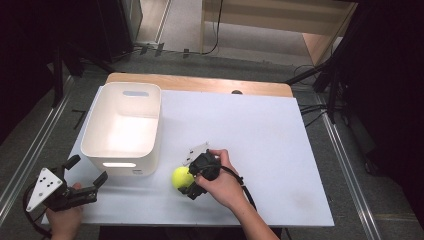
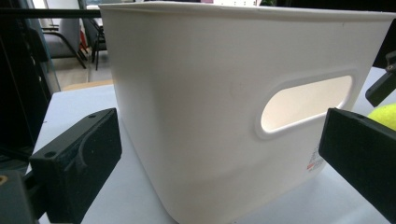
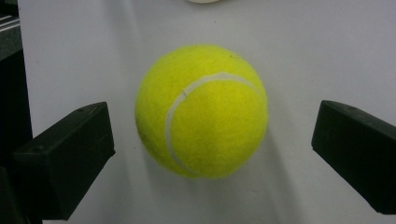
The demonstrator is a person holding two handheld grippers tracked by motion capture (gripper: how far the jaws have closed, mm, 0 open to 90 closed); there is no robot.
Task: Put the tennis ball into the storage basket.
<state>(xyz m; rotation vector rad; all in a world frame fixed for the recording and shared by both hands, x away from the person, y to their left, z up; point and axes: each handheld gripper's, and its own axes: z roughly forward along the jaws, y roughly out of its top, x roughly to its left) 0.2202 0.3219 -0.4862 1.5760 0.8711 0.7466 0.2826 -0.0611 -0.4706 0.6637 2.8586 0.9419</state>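
Note:
A yellow tennis ball [image 1: 181, 176] lies on the white tabletop [image 1: 260, 135], just right of a white plastic bin [image 1: 122, 127]. A hand holds my right gripper [image 1: 186, 180] over the ball, jaws open on either side of it. In the right gripper view the ball [image 3: 201, 111] sits between the two black jaws with a gap on each side, my right gripper [image 3: 212, 126] not touching it. My left gripper [image 1: 88, 169] is open at the front left, facing the bin's near wall. In the left gripper view the bin [image 2: 224, 107] stands close ahead and the ball's edge [image 2: 385, 114] peeks past the right jaw.
The bin is empty, with a handle slot [image 2: 306, 102] in its near wall. A wooden table edge [image 1: 200, 82] runs behind the white top. Metal rails and cables lie on the floor at both sides.

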